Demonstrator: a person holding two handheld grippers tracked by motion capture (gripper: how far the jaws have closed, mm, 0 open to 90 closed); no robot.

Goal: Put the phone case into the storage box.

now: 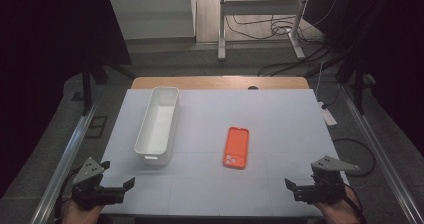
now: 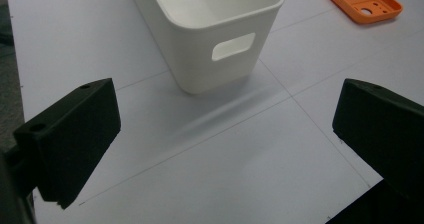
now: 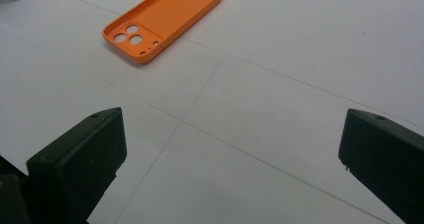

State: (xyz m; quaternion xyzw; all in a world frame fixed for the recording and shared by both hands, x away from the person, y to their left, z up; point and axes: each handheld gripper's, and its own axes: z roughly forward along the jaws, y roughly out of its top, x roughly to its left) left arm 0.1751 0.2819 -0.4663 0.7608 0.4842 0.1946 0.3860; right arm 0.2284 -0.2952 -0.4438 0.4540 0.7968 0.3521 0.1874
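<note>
An orange phone case (image 1: 236,147) lies flat on the white table, inner side up, its camera cutouts toward the near end. A long white bin (image 1: 158,124) with a handle slot stands left of it, empty. My left gripper (image 1: 117,176) rests at the near left corner, open, nothing between its jaws; in the left gripper view the bin (image 2: 210,29) stands just ahead and the case (image 2: 361,1) at the upper right. My right gripper (image 1: 312,176) sits at the near right corner, open and empty, with the case (image 3: 162,19) ahead to its left.
The white table top (image 1: 270,119) has a wooden strip along its far edge. Metal rails run along both sides. A desk frame and cables stand on the floor beyond; a white power strip (image 1: 328,116) lies off the right edge.
</note>
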